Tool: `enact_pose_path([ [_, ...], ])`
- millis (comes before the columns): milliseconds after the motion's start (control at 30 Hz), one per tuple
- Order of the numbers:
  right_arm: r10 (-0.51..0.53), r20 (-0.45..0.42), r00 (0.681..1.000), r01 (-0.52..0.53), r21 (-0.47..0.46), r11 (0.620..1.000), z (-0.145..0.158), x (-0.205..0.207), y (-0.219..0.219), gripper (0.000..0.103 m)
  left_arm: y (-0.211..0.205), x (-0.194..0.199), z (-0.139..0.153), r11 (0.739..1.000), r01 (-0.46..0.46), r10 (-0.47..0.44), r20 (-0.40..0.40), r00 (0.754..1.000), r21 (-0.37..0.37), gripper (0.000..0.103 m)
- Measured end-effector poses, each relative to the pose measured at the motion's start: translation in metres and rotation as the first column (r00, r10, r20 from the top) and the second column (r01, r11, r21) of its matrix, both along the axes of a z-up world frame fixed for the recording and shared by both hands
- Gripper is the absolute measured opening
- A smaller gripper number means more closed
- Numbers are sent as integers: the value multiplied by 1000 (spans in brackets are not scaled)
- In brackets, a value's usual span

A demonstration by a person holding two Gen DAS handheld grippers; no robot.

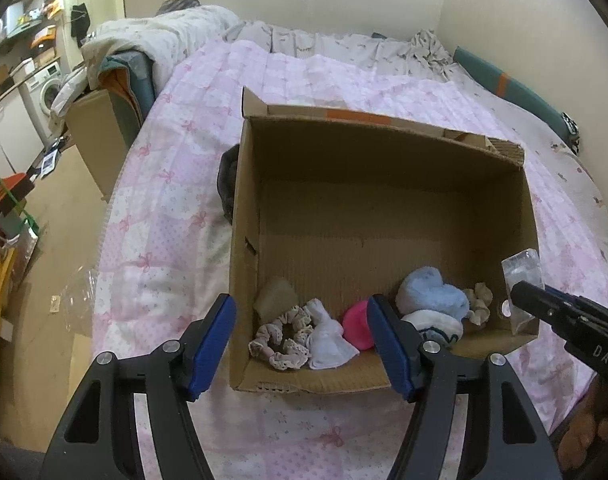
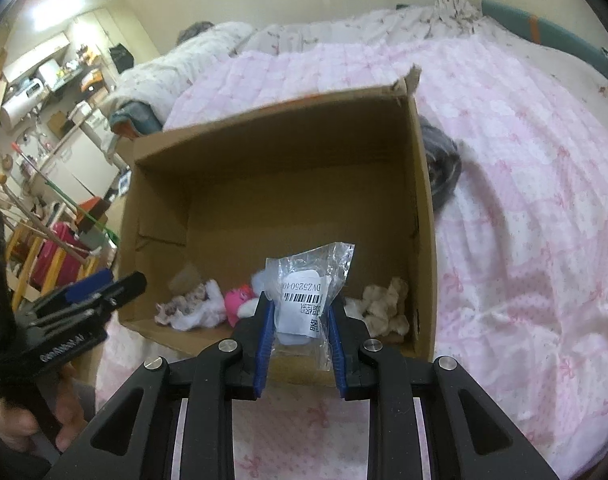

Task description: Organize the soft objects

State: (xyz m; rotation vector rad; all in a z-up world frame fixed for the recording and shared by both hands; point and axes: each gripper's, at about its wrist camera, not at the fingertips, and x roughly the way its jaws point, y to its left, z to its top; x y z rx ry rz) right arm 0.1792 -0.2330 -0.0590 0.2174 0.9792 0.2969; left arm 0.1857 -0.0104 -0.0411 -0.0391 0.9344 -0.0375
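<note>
An open cardboard box (image 1: pixel 384 160) sits on a pink quilted bed. Along its near wall lie a beige lace scrunchie (image 1: pixel 279 338), a white cloth (image 1: pixel 328 338), a pink soft ball (image 1: pixel 356 326), a light blue sock roll (image 1: pixel 432 294) and a cream scrunchie (image 1: pixel 478 302). My left gripper (image 1: pixel 304 344) is open and empty above the box's near-left corner. My right gripper (image 2: pixel 299 312) is shut on a clear plastic packet (image 2: pixel 308 296) with a barcode label, held over the box's near edge (image 2: pixel 422 240). The packet also shows in the left wrist view (image 1: pixel 522 280).
A dark grey garment (image 2: pixel 442 168) lies on the bed against the box's outer side. Rumpled bedding (image 1: pixel 175 32) is piled at the bed's head. A brown box (image 1: pixel 99 136) stands on the floor beside the bed, with a washing machine (image 1: pixel 47 92) and shelves beyond.
</note>
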Motion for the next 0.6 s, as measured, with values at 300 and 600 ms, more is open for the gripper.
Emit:
enact_pose_path([
  [300, -69, 33, 997, 67, 52, 996, 9, 0, -13, 99, 5, -8, 8, 1000, -4, 4, 13, 1000, -8, 65],
  [600, -21, 58, 998, 19, 48, 999, 22, -8, -3, 103, 15, -21, 41, 1000, -21, 22, 38, 999, -6, 65],
])
